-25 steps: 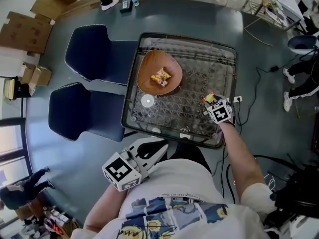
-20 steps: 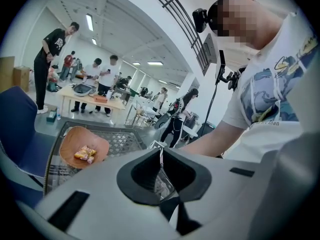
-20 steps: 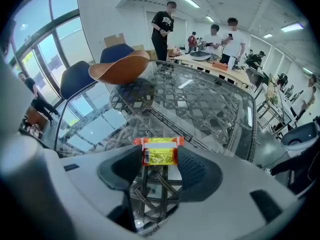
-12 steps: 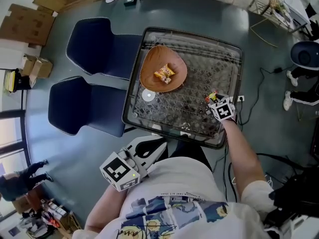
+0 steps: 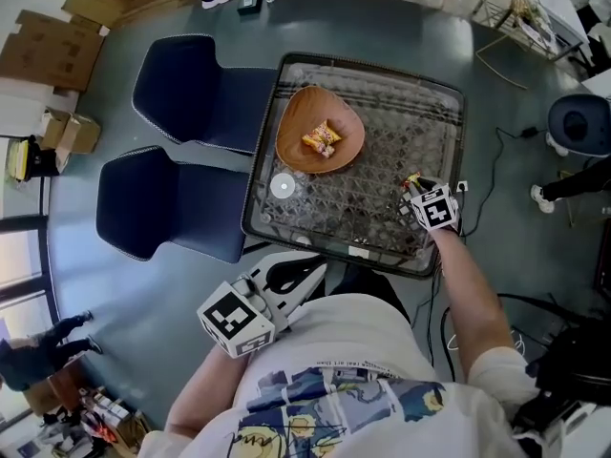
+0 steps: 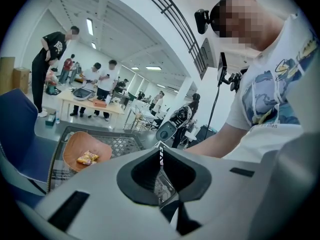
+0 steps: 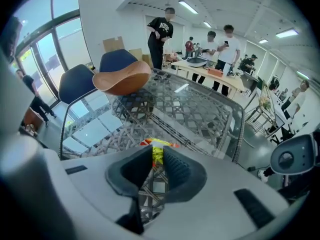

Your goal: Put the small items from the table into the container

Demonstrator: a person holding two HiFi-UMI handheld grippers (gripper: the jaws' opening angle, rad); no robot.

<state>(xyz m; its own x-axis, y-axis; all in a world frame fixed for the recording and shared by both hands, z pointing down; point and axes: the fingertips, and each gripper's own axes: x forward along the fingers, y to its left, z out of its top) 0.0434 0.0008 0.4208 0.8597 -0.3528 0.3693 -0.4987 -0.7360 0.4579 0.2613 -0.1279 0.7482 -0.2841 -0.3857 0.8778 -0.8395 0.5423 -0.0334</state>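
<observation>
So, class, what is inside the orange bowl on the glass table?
One yellow-orange snack packet lies inside the orange bowl, near its middle. Anything beneath the packet is covered.

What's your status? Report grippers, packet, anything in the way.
Left gripper shut, empty, by the torso. Right gripper jaws closing on the snack packet on the table. Nothing between it and the bowl.
</observation>
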